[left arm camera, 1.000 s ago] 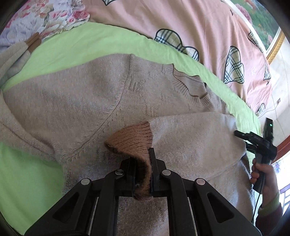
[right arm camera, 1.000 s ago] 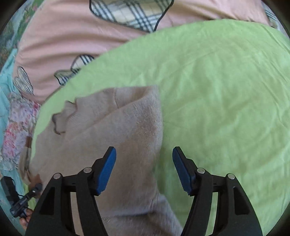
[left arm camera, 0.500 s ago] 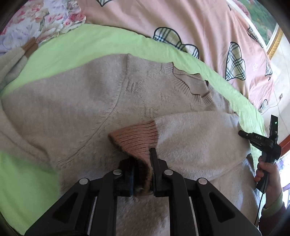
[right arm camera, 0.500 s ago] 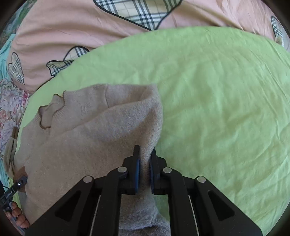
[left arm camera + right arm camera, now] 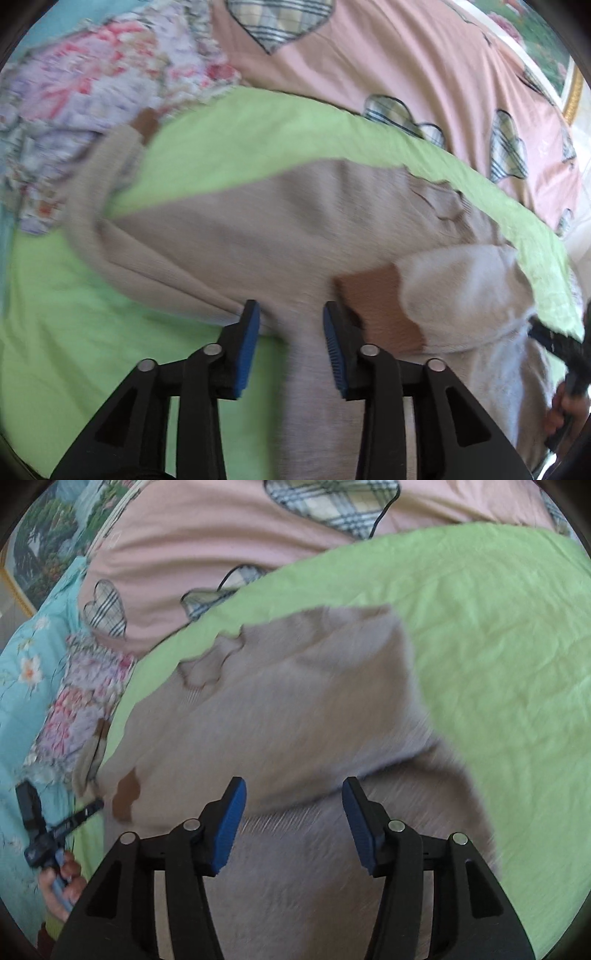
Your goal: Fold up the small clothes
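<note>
A beige knit sweater (image 5: pixel 280 236) lies on a green sheet (image 5: pixel 92 302). One sleeve is folded across its body, its brown cuff (image 5: pixel 376 302) just right of my left gripper (image 5: pixel 291 332), which is open and empty above the sweater. The other sleeve (image 5: pixel 110 173) stretches out to the far left, its brown cuff (image 5: pixel 146 122) at the sheet's edge. My right gripper (image 5: pixel 293 812) is open and empty over the folded sleeve (image 5: pixel 332 716). The collar (image 5: pixel 207 664) lies at the far left in the right wrist view. Both views are motion-blurred.
A pink bedcover with plaid hearts (image 5: pixel 369 59) lies beyond the green sheet. A floral cloth (image 5: pixel 92 85) and a turquoise cloth (image 5: pixel 26 672) lie to the left. Each view shows the other hand-held gripper at its edge: (image 5: pixel 557 339), (image 5: pixel 40 830).
My left gripper let go of the brown cuff, opened and swung left. My right gripper closed on the folded sleeve's edge half a second ago, then opened and pulled back.
</note>
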Available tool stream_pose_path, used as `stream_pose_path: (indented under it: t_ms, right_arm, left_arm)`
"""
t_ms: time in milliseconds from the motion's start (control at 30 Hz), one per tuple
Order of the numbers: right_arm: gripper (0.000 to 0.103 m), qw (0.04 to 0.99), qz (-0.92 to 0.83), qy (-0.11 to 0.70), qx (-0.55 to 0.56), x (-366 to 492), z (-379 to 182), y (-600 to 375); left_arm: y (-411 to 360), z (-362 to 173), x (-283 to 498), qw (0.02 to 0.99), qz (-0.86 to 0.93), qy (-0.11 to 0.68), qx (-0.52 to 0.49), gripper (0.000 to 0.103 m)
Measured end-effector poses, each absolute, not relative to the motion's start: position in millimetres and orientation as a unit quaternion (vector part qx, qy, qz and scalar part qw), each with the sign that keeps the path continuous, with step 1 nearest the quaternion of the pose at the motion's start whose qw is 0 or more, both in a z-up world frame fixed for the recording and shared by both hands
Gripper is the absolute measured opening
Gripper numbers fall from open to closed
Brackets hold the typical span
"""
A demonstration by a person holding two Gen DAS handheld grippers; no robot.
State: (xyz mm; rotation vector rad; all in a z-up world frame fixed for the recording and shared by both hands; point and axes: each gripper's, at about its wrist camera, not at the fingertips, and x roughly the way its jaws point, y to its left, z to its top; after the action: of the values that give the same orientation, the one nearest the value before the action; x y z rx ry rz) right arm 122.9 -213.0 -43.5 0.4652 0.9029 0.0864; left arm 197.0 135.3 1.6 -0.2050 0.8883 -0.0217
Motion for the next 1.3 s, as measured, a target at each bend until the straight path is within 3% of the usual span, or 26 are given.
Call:
stream_pose_path:
  t_ms: [200,300,367,667,700,733,767,833,1033,1300]
  right_arm:
    - [0.058,0.857,0.067,0.458,0.227,109.7,-64.3,-185.7]
    - [0.062,0.855,0.073,0.462,0.225,105.6,-66.0,-178.2]
    - [0.065,0.855,0.077,0.464,0.221,104.8,-64.3,-174.0]
    - [0.068,0.853,0.084,0.463,0.225,100.4,-59.8,-168.5]
    - [0.068,0.853,0.084,0.463,0.226,99.5,-60.1,-167.7]
    - [0.068,0.852,0.084,0.465,0.226,99.2,-60.4,-167.8]
    - [0.068,0.852,0.084,0.465,0.226,99.0,-60.6,-167.6]
    - [0.068,0.852,0.082,0.466,0.226,98.3,-60.8,-168.9]
    - [0.068,0.853,0.082,0.462,0.229,96.2,-59.8,-170.6]
    - [0.068,0.855,0.080,0.448,0.248,84.9,-56.8,-176.7]
  left_arm:
    - [184.0,24.2,197.4,0.906,0.048,0.406,-0.114,0.055]
    - [208.2,34.9,205.9,0.908,0.096,0.395,-0.099,0.071]
    - [223.2,39.3,217.4,0.905,0.135,0.395,-0.083,0.090]
    - [270.6,20.1,313.6,0.874,0.178,0.450,-0.037,0.090]
    - [274.8,12.4,323.3,0.868,0.177,0.463,-0.038,0.088]
    - [279.2,5.1,331.3,0.862,0.173,0.475,-0.042,0.078]
    - [280.7,-0.2,334.5,0.858,0.171,0.482,-0.045,0.048]
    - [287.6,-8.4,339.7,0.851,0.152,0.497,-0.069,0.011]
    - [249.9,24.0,304.4,0.891,0.098,0.435,-0.086,0.009]
    - [99.5,59.1,245.6,0.921,-0.048,0.379,-0.072,0.009]
